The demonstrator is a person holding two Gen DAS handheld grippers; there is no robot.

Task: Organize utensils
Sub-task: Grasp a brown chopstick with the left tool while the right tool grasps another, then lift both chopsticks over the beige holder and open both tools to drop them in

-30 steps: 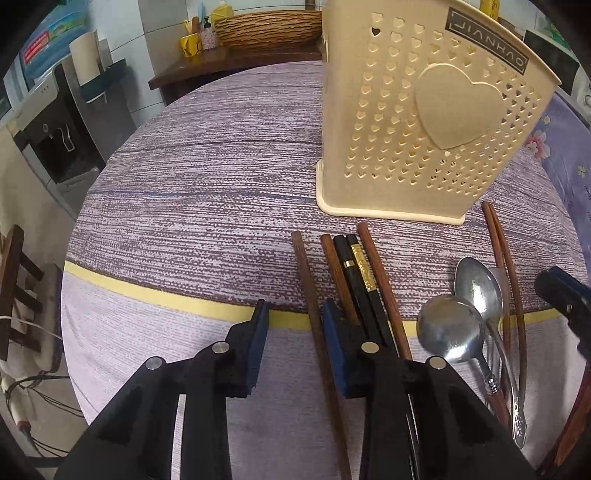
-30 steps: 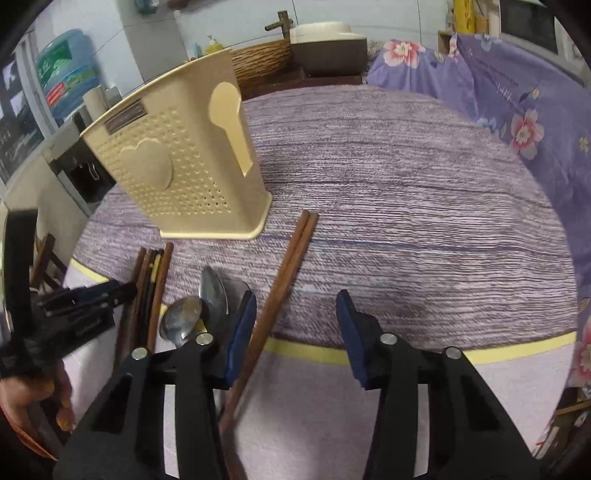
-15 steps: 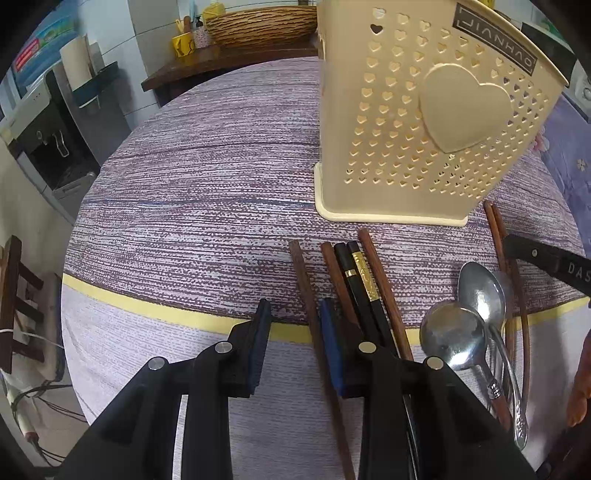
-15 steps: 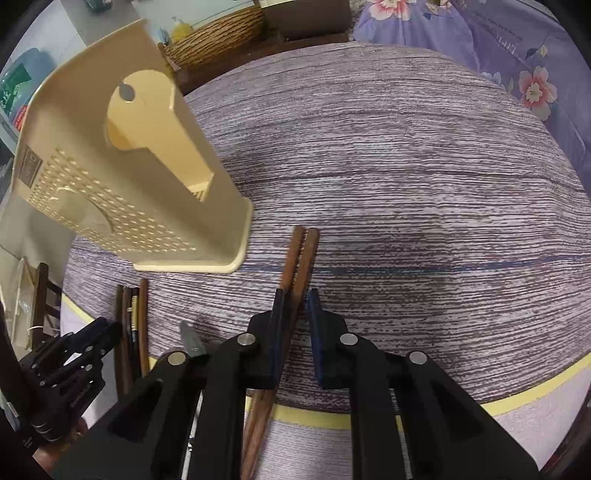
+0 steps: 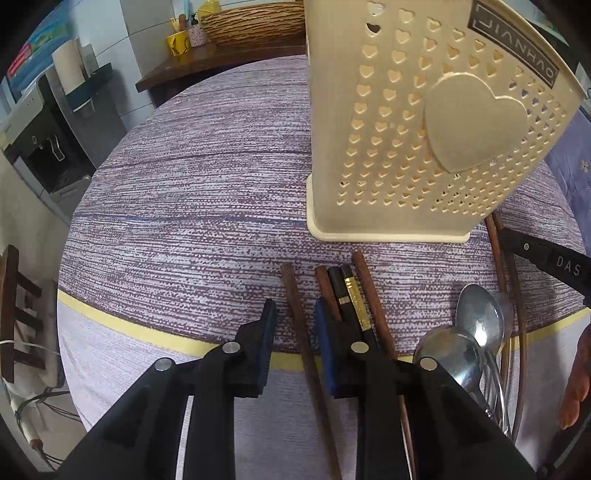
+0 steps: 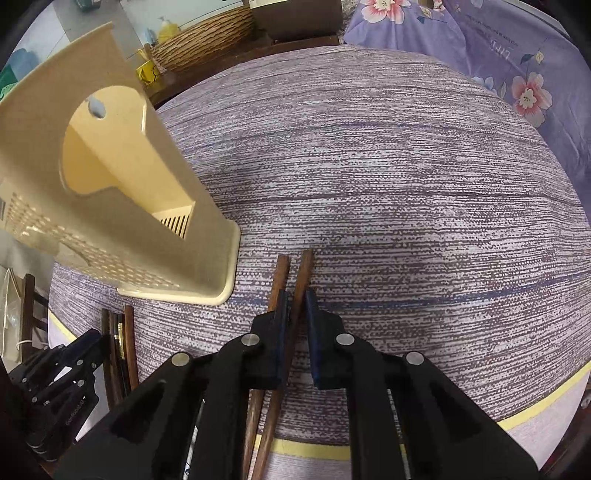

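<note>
Near the counter's (image 5: 192, 206) front edge, the right claw (image 6: 295, 314) looks clamped on a brown chopstick pair (image 6: 291, 273) beside the holder (image 6: 122, 192), likely to drop them in, while the left claw (image 5: 293, 325) stands apart astride a single chopstick (image 5: 295, 302).

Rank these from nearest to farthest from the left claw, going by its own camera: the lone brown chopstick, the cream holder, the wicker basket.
1. The lone brown chopstick, lying between the fingers of the left claw.
2. The cream holder, standing ahead and to the right.
3. The wicker basket, far back on the wooden shelf beyond the table.
</note>
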